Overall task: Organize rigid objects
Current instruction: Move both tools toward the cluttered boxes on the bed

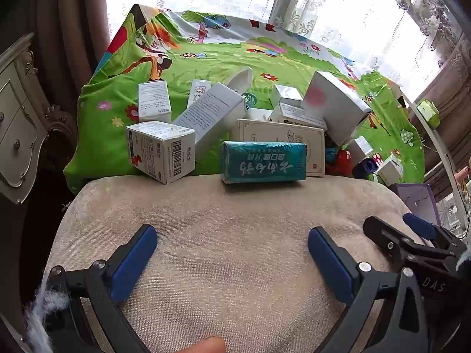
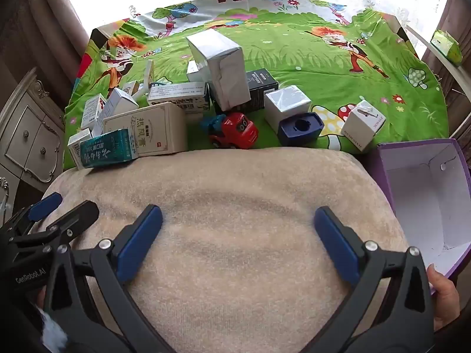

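A jumble of small cardboard boxes lies on a green cartoon cloth (image 1: 223,58) (image 2: 294,56). Nearest is a teal box (image 1: 263,162) (image 2: 107,148) at the edge of a beige cushion (image 1: 229,229) (image 2: 229,206). Beside it sit a white barcode box (image 1: 160,154), a cream box (image 2: 150,129), a red toy car (image 2: 234,131), a dark blue block (image 2: 300,128) and a white cube box (image 2: 360,123). My left gripper (image 1: 232,242) hovers open over the cushion, nothing between its blue pads. My right gripper (image 2: 238,222) is likewise open and empty. Each gripper shows at the other view's edge.
An open purple box with a white inside (image 2: 426,194) (image 1: 418,203) stands at the cushion's right. A carved cream cabinet (image 1: 17,135) (image 2: 32,135) is on the left. A lace-curtained window runs behind. A green packet (image 2: 446,44) rests on a white ledge at right.
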Available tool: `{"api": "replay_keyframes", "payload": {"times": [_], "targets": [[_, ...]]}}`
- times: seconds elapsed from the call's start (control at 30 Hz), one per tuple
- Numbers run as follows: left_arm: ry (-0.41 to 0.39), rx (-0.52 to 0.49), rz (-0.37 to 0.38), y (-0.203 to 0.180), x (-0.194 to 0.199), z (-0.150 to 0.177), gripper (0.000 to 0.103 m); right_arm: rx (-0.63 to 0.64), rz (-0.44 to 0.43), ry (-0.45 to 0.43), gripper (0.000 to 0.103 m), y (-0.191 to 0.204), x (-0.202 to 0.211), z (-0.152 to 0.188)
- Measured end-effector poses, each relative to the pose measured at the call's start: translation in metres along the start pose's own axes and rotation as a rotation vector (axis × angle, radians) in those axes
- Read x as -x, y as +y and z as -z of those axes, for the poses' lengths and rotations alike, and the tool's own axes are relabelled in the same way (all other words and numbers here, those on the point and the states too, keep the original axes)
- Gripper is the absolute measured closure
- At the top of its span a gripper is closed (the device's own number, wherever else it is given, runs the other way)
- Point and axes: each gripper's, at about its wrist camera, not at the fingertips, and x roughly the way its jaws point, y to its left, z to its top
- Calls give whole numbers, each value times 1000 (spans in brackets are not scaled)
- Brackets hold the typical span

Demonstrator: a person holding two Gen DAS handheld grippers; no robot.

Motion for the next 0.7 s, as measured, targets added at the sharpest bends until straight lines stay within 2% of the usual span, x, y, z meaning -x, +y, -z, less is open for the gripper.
{"api": "replay_keyframes", "payload": {"times": [0.7], "targets": [[4,-8,-19,3,-2,-1,0,-5,-7,-5,0,0,0,0]]}}
